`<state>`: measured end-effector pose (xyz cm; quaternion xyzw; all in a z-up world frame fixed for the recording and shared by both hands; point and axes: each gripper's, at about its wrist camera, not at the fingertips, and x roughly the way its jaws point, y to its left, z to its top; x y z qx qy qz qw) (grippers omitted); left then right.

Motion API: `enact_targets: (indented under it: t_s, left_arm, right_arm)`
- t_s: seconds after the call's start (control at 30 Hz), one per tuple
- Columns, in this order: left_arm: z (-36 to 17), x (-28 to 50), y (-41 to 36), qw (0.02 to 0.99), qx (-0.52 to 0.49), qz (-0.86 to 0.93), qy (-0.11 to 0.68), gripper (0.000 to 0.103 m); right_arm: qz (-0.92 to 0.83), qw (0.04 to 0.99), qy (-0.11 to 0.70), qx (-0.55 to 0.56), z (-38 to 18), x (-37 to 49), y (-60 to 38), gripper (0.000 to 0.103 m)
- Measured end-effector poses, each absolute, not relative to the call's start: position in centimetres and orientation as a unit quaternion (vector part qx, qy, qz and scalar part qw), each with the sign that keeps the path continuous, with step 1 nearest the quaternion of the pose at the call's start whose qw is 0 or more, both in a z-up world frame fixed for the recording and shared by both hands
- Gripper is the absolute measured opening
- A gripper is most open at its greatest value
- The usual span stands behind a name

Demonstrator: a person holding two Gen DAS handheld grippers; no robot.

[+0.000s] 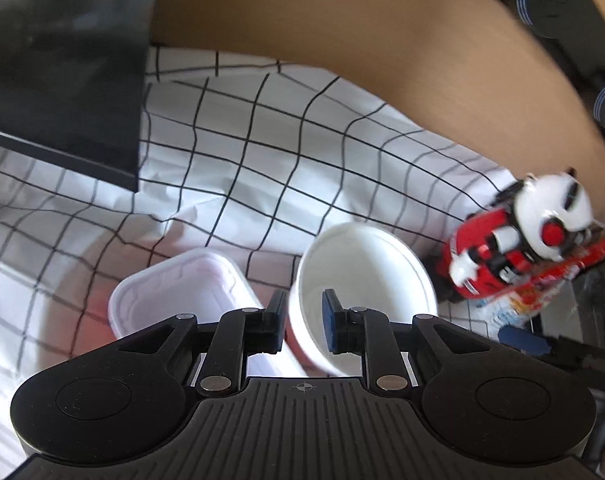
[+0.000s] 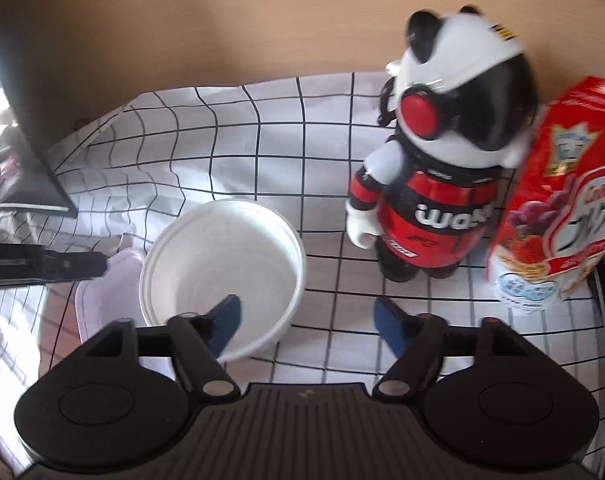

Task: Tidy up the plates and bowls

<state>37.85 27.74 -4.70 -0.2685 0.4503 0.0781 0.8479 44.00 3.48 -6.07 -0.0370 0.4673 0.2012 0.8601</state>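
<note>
A round white bowl (image 2: 222, 256) stands upright on the checked cloth (image 2: 230, 140). My right gripper (image 2: 306, 320) is open wide over its near right rim, one pad inside the bowl and the other outside, neither touching it. Just left of the bowl lies a pale pink rectangular tray (image 1: 182, 288), also visible as the pink tray (image 2: 110, 292) in the right wrist view. My left gripper (image 1: 302, 314) hangs above the tray's right end, short of the bowl (image 1: 366, 272), its jaws almost together with nothing between them. From the right wrist view its fingers (image 2: 82, 266) reach in from the left.
A red, black and white toy figure (image 2: 430, 184) stands right of the bowl, with a red cereal bag (image 2: 562, 216) against it. A black box (image 1: 62, 72) sits on the cloth at the far left. Bare wooden tabletop (image 1: 342, 20) lies beyond the cloth.
</note>
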Motion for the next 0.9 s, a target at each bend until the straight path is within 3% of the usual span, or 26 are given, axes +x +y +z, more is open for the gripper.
enact_targets:
  t_s: [0.3,0.37,0.43,0.5,0.9]
  left_arm:
    - [-9.7,43.0,27.7,0.833,-0.253,0.063,0.487,0.022]
    - [-11.0,43.2,27.5,0.823,-0.259,0.059,0.502,0.022]
    - [-12.1,43.1,27.3,0.812,-0.266,0.053,0.516,0.022]
    - [-12.3,42.8,26.9,0.807,-0.266,0.037,0.526,0.024]
    - [0.1,36.2,18.7,0.852,-0.196,-0.007,0.485,0.023]
  right_arm:
    - [0.183,0.833,0.521,0.027,-10.8,46.7,5.3,0.078]
    - [0.174,0.825,0.537,0.028,-12.3,46.8,5.7,0.067]
    - [0.187,0.808,0.558,0.022,-13.4,46.8,6.3,0.037]
    - [0.179,0.807,0.563,0.029,-13.1,46.2,6.1,0.026]
    - [0.235,0.856,0.46,0.011,-0.5,37.6,-2.7,0.025]
